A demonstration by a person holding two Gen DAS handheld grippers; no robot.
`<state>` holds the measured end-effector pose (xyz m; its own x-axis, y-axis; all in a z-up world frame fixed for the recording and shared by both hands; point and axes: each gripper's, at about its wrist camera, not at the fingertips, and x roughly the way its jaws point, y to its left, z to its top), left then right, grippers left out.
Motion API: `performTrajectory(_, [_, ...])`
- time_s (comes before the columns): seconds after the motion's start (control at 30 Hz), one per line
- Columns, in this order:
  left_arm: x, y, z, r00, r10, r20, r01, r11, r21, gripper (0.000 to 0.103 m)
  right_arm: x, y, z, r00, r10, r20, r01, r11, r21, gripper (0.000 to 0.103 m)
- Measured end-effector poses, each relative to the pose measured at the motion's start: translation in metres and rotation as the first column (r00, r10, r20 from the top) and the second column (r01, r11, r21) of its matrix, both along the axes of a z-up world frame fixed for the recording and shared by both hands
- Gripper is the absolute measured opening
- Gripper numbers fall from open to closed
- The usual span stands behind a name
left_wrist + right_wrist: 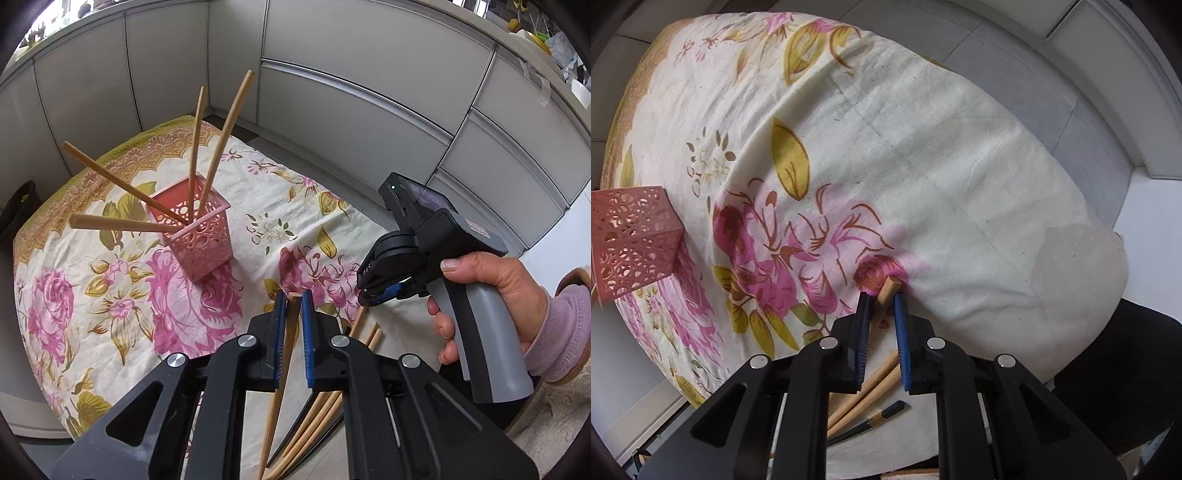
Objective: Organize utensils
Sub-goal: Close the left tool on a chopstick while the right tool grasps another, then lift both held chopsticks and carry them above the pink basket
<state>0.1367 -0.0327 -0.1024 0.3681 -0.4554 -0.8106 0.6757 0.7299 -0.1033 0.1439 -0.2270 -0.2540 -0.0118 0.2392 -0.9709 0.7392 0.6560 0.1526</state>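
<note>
Pink holder (pixel 195 236) stands upright on the flowered cloth (pixel 110 295), toward its left side. This is the landmark.

In the holder: four wooden chopsticks (pixel 221 136), fanned out, tips down in the basket. Two lean left of it, two rise nearly upright. That part looks done.

Right of the holder, nearer the camera: left gripper (pixel 293 299), fingers drawn together on one wooden chopstick (pixel 284 354). The stick runs down between the blue pads and out below. It appears lifted clear of the cloth, and judging by the aim, it goes to the holder next.

Further right of the holder: a loose pile (pixel 325 406) on the cloth, several wooden sticks plus at least one dark one. Exact count cannot be told, as the gripper body hides part.

Rightmost from the holder: right gripper (pixel 882 299), held in a hand (pixel 491 280) with a lilac sleeve. Fingers are closed on the end of another wooden chopstick (pixel 888 291) at the top of the pile. Whether it has left the cloth cannot be told.

Judgement: roughly half done. Four are stored, two are gripped, and the remaining pile is left to carry over.
</note>
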Motion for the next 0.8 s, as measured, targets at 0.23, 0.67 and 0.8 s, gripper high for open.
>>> performTrajectory(0.23, [-0.003, 0.032, 0.015, 0.994, 0.105, 0.037, -0.102, 0.992, -0.067, 0.008, -0.016, 0.016, 0.032, 0.949, 0.062, 0.309, -0.067, 0.998, 0.008, 0.010])
performTrajectory(0.67, [-0.031, 0.058, 0.064, 0.964, 0.216, 0.152, -0.182, 0.960, -0.211, 0.007, -0.100, 0.093, 0.166, 0.421, 0.566, 0.709, -0.250, 0.824, -0.508, 0.010])
performTrajectory(0.8, [-0.033, 0.062, 0.073, 0.953, 0.243, 0.181, -0.197, 0.951, -0.237, 0.007, -0.114, 0.100, 0.181, 0.357, 0.589, 0.725, -0.248, 0.808, -0.534, 0.009])
